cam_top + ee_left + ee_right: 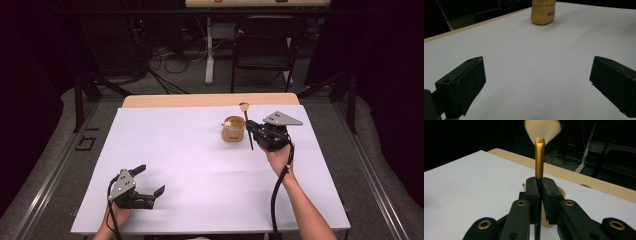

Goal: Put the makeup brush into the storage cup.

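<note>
A brush [539,157] with a gold ferrule, a dark handle and pale fanned bristles stands upright in my right gripper [540,185], whose jaws are shut on its handle. In the high view the same brush [246,120] rises beside a small tan cup [233,129] at the table's far middle, with the right gripper [251,131] just right of the cup. My left gripper [150,181] rests open near the front left of the white table cover [190,170], nothing between its jaws. The left gripper view has the tan cup [543,13] far ahead.
The white cover lies over a wooden table whose far edge [210,100] is bare. A dark folding chair [262,45] and cables stand on the floor beyond. Metal rails [55,170] run along both sides.
</note>
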`<state>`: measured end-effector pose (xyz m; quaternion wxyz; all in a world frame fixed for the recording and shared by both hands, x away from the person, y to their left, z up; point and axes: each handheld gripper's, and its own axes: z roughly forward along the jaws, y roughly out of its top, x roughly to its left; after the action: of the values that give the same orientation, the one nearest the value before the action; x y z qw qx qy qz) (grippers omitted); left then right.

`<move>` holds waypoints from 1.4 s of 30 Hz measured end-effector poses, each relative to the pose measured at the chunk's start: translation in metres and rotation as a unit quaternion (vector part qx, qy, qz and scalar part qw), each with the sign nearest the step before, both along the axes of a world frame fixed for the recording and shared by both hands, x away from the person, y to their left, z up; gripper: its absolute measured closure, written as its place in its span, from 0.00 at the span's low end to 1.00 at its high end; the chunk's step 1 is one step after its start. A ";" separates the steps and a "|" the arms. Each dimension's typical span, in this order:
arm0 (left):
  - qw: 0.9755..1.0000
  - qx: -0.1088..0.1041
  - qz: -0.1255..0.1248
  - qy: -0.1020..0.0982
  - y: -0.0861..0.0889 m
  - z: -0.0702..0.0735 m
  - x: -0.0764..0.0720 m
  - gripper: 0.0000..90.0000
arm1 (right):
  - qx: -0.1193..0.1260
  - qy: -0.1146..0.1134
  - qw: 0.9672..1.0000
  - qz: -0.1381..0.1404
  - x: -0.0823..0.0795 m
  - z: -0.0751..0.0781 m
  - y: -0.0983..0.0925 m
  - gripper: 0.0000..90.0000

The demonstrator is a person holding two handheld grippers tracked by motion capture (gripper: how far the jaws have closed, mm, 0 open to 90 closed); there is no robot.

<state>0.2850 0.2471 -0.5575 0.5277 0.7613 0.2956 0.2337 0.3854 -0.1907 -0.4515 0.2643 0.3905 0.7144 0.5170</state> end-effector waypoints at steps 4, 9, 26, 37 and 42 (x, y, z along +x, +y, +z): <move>1.000 -0.001 0.000 -0.001 0.000 0.000 0.000 0.00 | 0.000 -0.001 1.000 -0.003 0.002 0.001 0.000 0.93; 1.000 -0.002 0.001 0.001 -0.001 0.000 0.000 0.00 | -0.006 -0.006 1.000 -0.001 0.004 0.007 0.001 0.93; 1.000 -0.002 0.003 0.001 0.000 0.000 0.001 0.00 | -0.010 -0.019 1.000 -0.008 0.016 0.016 0.003 0.93; 1.000 -0.001 0.002 0.001 0.000 0.000 0.001 0.00 | -0.021 -0.022 0.999 -0.008 0.023 0.015 0.008 0.93; 1.000 -0.002 0.003 0.001 0.000 0.000 0.001 0.00 | -0.020 -0.028 0.999 -0.008 0.028 0.018 0.009 0.93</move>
<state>0.2857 0.2469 -0.5578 0.5281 0.7594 0.2992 0.2343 0.4129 -0.1818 -0.4335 0.2960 0.3766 0.7138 0.5110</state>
